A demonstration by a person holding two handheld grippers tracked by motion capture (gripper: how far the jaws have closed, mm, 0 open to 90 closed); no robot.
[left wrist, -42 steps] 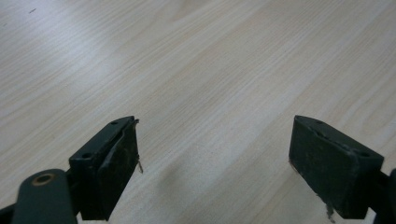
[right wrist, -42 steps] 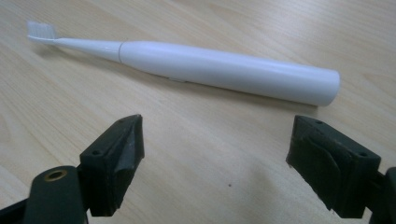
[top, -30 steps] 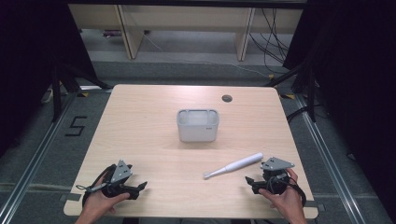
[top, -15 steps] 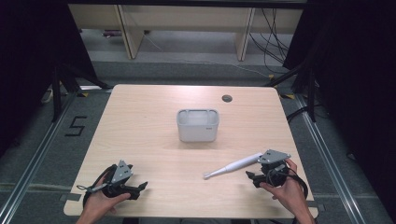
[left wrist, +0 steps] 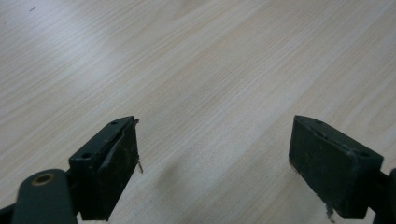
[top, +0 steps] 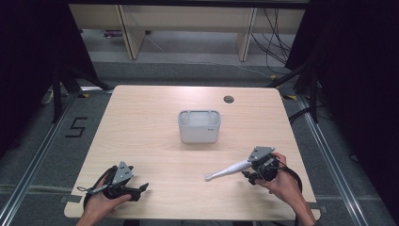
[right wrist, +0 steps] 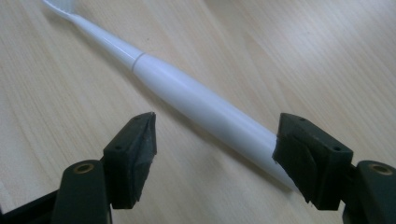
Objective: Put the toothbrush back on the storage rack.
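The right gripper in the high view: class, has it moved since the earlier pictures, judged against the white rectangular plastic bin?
Yes. The right gripper has shifted leftward, closer beneath the white rectangular plastic bin, its jaws just closing around the slim white plastic electric toothbrush without gripping yet.

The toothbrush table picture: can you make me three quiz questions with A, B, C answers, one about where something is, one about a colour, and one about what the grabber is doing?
1. Where does the grey box stand on the table?
A. near the middle
B. at the front left corner
C. under the right gripper

2. What colour is the toothbrush?
A. red
B. white
C. black

3. How does the right gripper stand to the toothbrush?
A. shut with nothing inside
B. far away from it
C. jaws apart with the handle between them

Answers:
1 A: the high view shows the box mid-table.
2 B: the whole handle is white.
3 C: the right gripper view shows a gap at one jaw, and the jaws have just been closing.
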